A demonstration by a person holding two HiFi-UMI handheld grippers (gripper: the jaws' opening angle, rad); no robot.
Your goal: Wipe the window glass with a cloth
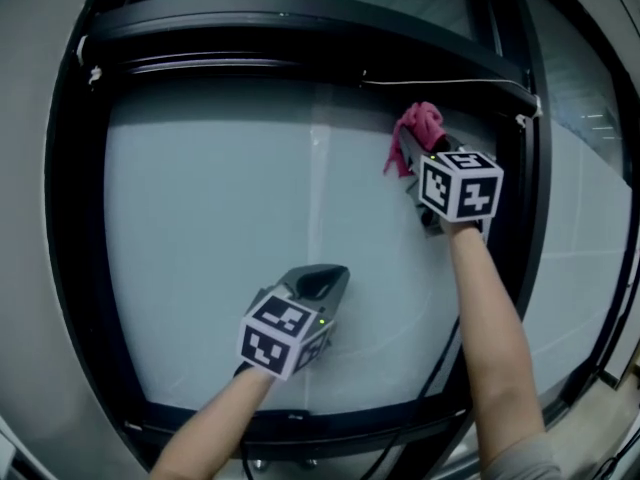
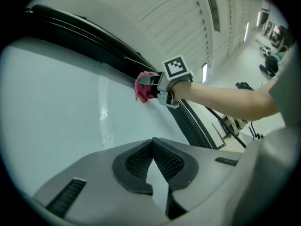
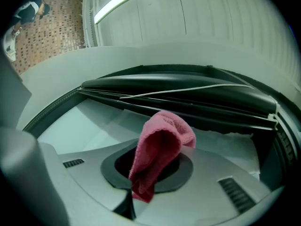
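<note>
The window glass (image 1: 210, 228) is a pale pane in a black frame (image 1: 300, 16). A pink cloth (image 1: 418, 128) is bunched against the pane's upper right corner, just below the frame's top bar. My right gripper (image 1: 408, 154) is shut on it. In the right gripper view the cloth (image 3: 160, 145) stands up out of the jaws of the right gripper (image 3: 153, 163) and droops forward. My left gripper (image 1: 325, 278) hovers before the lower middle of the pane, shut and empty. The left gripper view shows its own jaws (image 2: 153, 145) meeting at the tips, with the cloth (image 2: 142, 90) and right gripper (image 2: 157, 86) beyond.
A thin white cord (image 1: 450, 82) runs along the top bar above the cloth. The frame's right upright (image 1: 535, 218) stands close beside my right gripper. A faint vertical seam (image 1: 312, 198) crosses the glass. Black cables (image 1: 440, 368) hang near the lower right.
</note>
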